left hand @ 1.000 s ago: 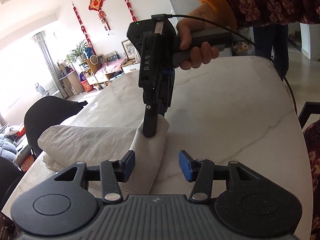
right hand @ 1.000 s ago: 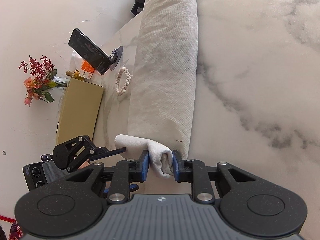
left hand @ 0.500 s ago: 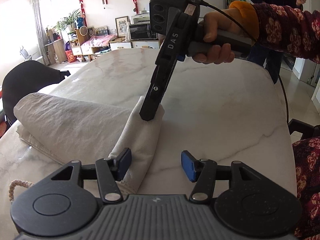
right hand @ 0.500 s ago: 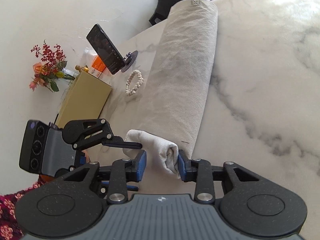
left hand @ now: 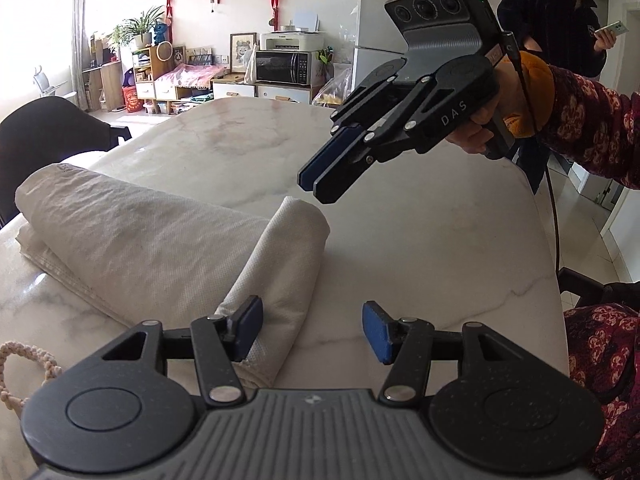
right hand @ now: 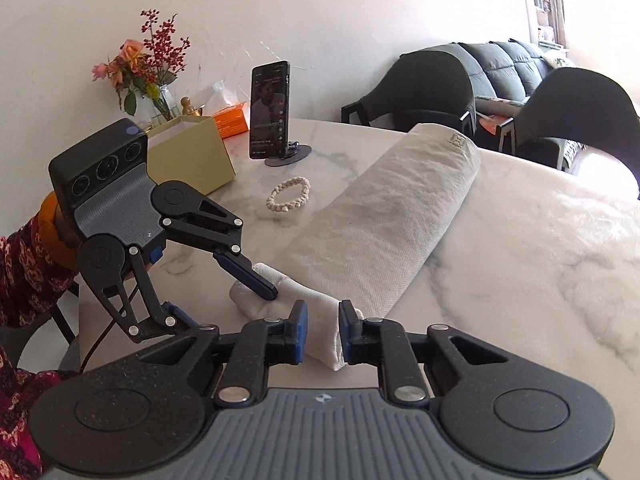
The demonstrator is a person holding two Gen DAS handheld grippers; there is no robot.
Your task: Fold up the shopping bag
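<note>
Cream non-woven fabric fills the left wrist view: the shopping bag lies as a long roll on the marble table, its end tucked over, and the right gripper, which pinched that end a second ago, now hangs above it, jaws closing on nothing. From the right wrist view, the left gripper stands half open, one finger resting on the tuck, so the fold looks set.

Open marble to one side, clutter to the other

Bare tabletop beside the rolled bag is passable; bracelet, phone stand and gold box crowd the wall side.
</note>
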